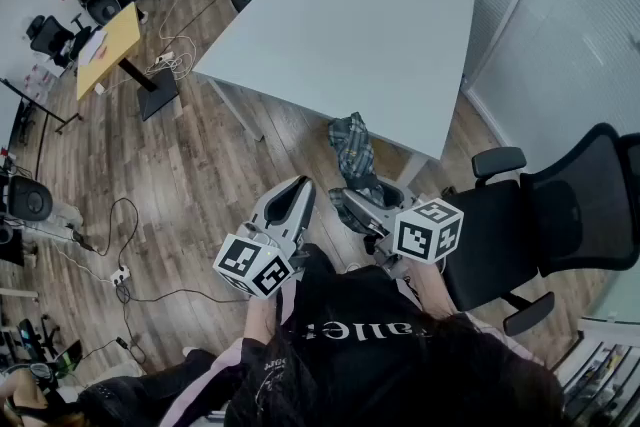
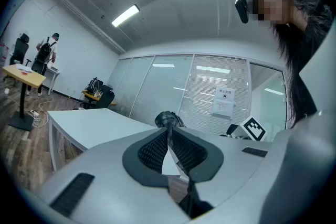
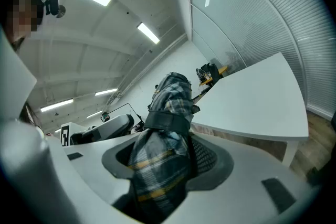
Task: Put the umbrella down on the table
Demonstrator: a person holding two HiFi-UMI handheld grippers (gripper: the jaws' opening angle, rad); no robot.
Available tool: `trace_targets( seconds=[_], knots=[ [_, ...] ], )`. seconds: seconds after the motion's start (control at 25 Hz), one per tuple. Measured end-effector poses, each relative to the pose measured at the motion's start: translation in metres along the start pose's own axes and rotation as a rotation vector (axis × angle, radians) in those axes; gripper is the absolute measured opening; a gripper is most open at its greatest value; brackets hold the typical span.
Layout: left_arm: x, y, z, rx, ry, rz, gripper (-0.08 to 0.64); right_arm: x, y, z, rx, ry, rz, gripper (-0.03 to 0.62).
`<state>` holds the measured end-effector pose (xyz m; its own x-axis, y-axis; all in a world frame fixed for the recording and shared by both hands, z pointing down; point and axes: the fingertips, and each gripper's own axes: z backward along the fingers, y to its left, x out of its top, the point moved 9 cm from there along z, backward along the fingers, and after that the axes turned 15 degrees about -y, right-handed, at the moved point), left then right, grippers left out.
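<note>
A folded plaid umbrella [image 1: 352, 147] sticks out past the near corner of the pale grey table [image 1: 350, 35], held in the air in front of me. My right gripper [image 1: 358, 198] is shut on the umbrella's lower part. In the right gripper view the umbrella [image 3: 168, 113] fills the gap between the jaws of that gripper [image 3: 163, 160], with a dark strap wrapped round it. My left gripper [image 1: 298, 187] hangs just left of it, apart from it, its jaws shut on nothing. In the left gripper view the umbrella [image 2: 168, 119] shows beyond that gripper's [image 2: 168, 136] closed tips.
A black office chair [image 1: 560, 215] stands close at my right. A glass wall with blinds [image 1: 560, 35] runs behind the table. A yellow desk [image 1: 110, 45] and floor cables [image 1: 120, 275] lie to the left. Another person [image 2: 44, 57] stands far off.
</note>
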<state>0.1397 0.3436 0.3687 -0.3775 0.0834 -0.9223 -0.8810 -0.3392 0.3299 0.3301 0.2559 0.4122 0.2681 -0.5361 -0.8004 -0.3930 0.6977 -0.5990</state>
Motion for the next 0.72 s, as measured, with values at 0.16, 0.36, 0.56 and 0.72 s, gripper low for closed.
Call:
trace_targets(
  seconds=[0.16,0.36,0.56,0.72],
  knots=[
    [-0.0023,-0.0006,-0.0012,-0.002,0.005,-0.009,0.044,-0.0009,-0.0016,-0.0018,0.002,0.005,0.003,0.236],
    [-0.0032,-0.0015,0.0008,0.007,0.01,-0.016,0.044,-0.0012,-0.0032,-0.0013,0.0,0.009,0.003,0.236],
    [-0.0033,-0.0007,0.0032,0.005,0.015,-0.02,0.044,-0.0035,-0.0047,-0.0018,-0.008,-0.004,-0.025,0.236],
    [-0.0061,-0.0014,0.006,0.004,0.031,-0.024,0.044,-0.0058,-0.0068,-0.0014,-0.014,-0.01,-0.04,0.236]
  ],
)
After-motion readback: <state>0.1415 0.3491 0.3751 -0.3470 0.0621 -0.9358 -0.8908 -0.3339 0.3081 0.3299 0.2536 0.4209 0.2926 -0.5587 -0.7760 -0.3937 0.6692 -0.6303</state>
